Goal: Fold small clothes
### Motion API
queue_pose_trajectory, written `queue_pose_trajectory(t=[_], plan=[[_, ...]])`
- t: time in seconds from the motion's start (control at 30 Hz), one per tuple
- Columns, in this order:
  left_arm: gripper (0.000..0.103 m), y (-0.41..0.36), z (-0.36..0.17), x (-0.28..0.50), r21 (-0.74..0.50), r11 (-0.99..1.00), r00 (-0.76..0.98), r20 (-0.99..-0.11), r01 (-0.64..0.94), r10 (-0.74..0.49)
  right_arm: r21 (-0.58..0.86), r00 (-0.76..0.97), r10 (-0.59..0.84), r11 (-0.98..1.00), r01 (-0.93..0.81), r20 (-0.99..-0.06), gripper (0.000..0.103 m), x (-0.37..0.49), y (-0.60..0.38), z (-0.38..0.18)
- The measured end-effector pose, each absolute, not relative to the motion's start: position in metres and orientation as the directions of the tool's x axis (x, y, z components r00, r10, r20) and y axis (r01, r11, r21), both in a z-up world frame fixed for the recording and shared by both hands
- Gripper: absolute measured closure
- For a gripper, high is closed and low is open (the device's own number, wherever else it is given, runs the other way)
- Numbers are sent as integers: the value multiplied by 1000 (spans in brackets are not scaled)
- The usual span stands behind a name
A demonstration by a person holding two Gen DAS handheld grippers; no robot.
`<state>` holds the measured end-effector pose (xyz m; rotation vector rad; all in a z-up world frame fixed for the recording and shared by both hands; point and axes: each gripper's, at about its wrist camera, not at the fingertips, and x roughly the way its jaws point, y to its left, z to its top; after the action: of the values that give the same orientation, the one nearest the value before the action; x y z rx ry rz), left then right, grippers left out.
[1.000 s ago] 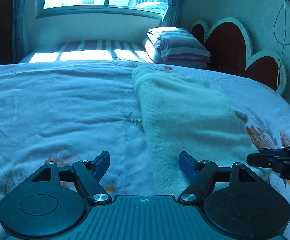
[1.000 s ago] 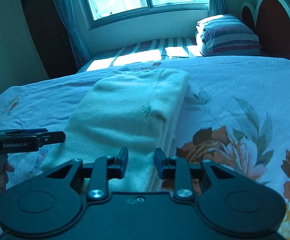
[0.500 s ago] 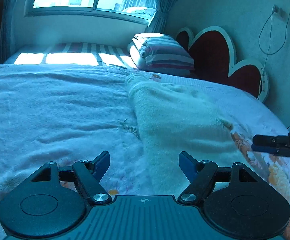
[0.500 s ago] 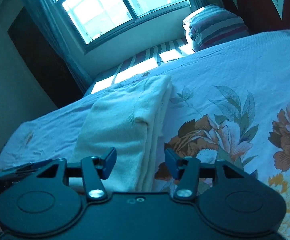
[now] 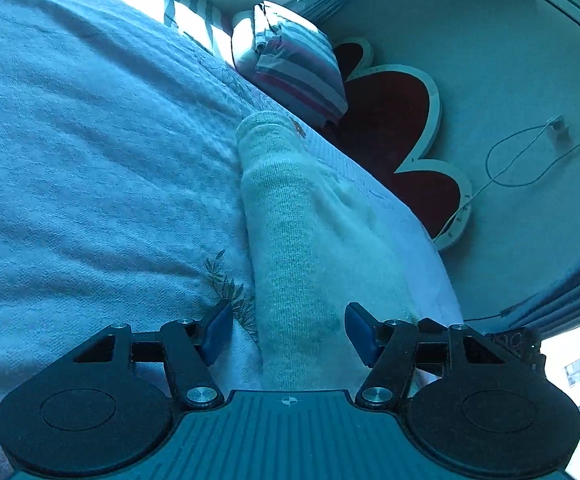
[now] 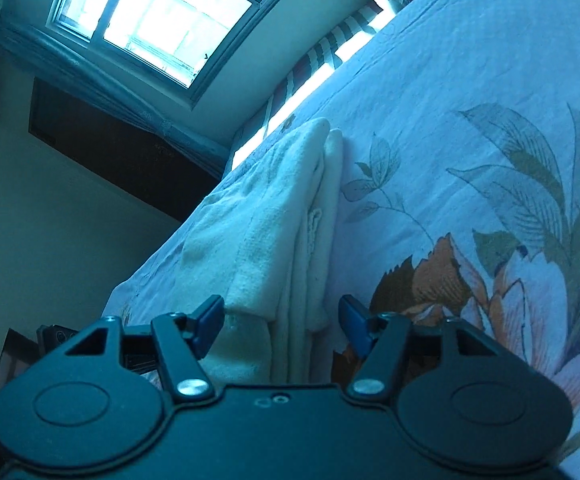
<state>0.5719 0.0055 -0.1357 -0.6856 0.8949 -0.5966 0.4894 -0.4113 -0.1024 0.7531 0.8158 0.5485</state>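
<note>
A folded pale knit garment (image 5: 302, 248) lies on the flowered bedspread (image 5: 89, 184). My left gripper (image 5: 287, 334) is open and rolled to one side, with the garment's near left edge between its blue pads. The garment also shows in the right wrist view (image 6: 281, 224), its layered right edge facing me. My right gripper (image 6: 281, 324) is open and rolled the other way, with the garment's near right corner between its pads. Neither gripper holds the cloth.
A striped pillow stack (image 5: 294, 64) and a red heart-shaped headboard (image 5: 394, 120) stand at the far end of the bed. A cable (image 5: 522, 156) hangs on the wall. A window (image 6: 157, 16) and a dark cabinet (image 6: 121, 152) are beyond the bed's far side.
Both grippers have dropped to the garment's near end and rolled outward onto their sides. The right gripper has opened wider. The garment has not moved.
</note>
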Motion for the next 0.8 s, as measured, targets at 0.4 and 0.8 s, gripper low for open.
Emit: queue_pose_trajectory(t=[0.4, 0.8], plan=[[41, -20, -139, 602, -756, 595, 444, -449, 273, -775, 790, 500, 777, 556, -259, -383, 53, 525, -399, -110], [72, -28, -122, 583, -678, 668, 536, -458, 306, -710, 733, 523, 748, 610, -300, -408, 69, 518, -391, -99]])
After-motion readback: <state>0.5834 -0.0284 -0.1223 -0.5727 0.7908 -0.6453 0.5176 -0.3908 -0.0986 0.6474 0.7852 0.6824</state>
